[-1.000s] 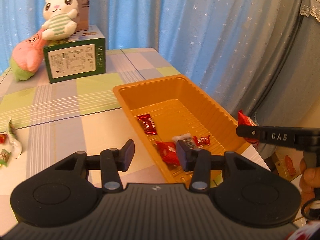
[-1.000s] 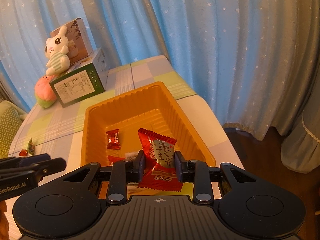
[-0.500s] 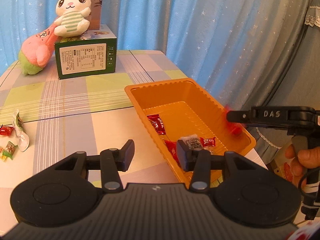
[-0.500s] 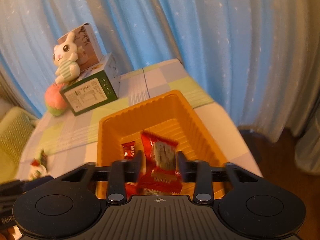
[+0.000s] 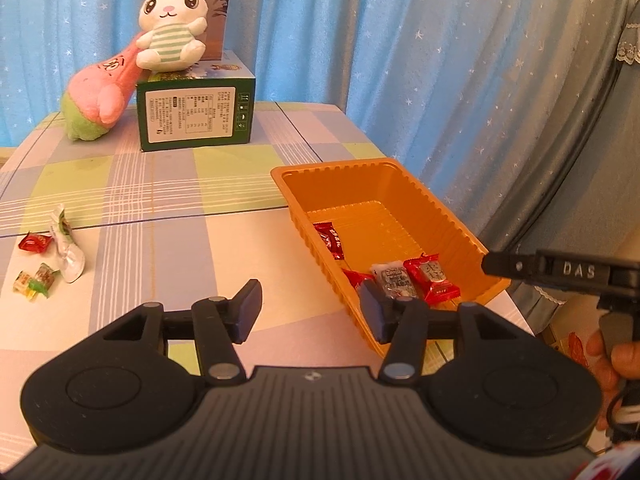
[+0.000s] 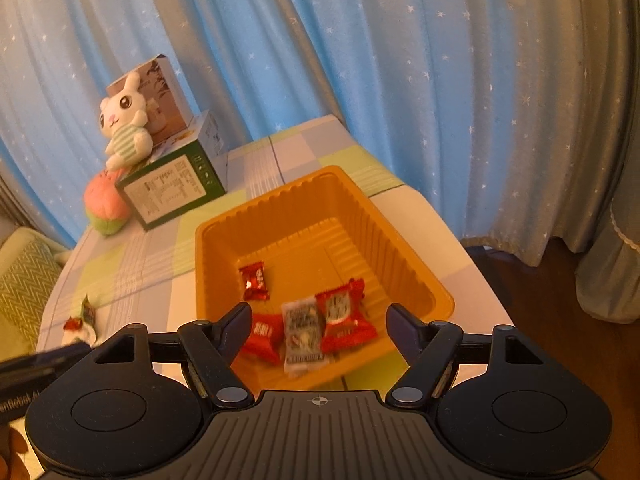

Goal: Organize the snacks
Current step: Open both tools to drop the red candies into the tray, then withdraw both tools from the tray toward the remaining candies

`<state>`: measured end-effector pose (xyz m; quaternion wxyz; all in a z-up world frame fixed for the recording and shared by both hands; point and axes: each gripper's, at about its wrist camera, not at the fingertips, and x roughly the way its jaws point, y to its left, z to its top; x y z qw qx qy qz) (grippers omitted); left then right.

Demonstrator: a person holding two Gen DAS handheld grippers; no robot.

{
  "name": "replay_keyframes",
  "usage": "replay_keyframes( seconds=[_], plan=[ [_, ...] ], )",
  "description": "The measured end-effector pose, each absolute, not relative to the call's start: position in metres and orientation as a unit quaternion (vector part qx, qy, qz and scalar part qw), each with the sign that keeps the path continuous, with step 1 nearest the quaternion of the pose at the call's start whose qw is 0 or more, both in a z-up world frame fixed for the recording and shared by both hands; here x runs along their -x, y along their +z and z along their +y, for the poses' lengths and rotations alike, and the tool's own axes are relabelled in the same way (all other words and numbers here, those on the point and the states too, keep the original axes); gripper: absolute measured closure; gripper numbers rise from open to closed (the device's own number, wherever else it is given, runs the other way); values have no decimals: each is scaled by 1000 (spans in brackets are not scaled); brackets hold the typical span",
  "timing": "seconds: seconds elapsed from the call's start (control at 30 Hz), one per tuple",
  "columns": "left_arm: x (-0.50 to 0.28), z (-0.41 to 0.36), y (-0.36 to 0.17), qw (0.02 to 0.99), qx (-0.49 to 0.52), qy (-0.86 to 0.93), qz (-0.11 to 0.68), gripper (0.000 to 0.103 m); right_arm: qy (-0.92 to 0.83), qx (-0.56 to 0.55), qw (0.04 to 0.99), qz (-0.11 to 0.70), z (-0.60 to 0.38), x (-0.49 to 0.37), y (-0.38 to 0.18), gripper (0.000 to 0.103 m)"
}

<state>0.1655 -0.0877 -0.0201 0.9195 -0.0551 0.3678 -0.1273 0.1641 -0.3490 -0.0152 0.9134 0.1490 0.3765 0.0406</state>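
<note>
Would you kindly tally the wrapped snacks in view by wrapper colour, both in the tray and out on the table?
Red wrappers: 4, namely three in the orange tray (one, one, one) and one on the table
White or grey wrappers: 2 ()
Green wrappers: 2 ()
Total: 8
</note>
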Motion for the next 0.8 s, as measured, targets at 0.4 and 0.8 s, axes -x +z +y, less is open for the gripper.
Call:
replay_keyframes(
  seconds=[0.4,0.8],
  plan=[
    [-120,-59,4,929,56,-99,353,44,59,-111,920,371,-306,-119,8,29],
    [-84,-20,17,934,57,-66,347,38,80,-83,924,366,-269,-98,22,29]
  ],
)
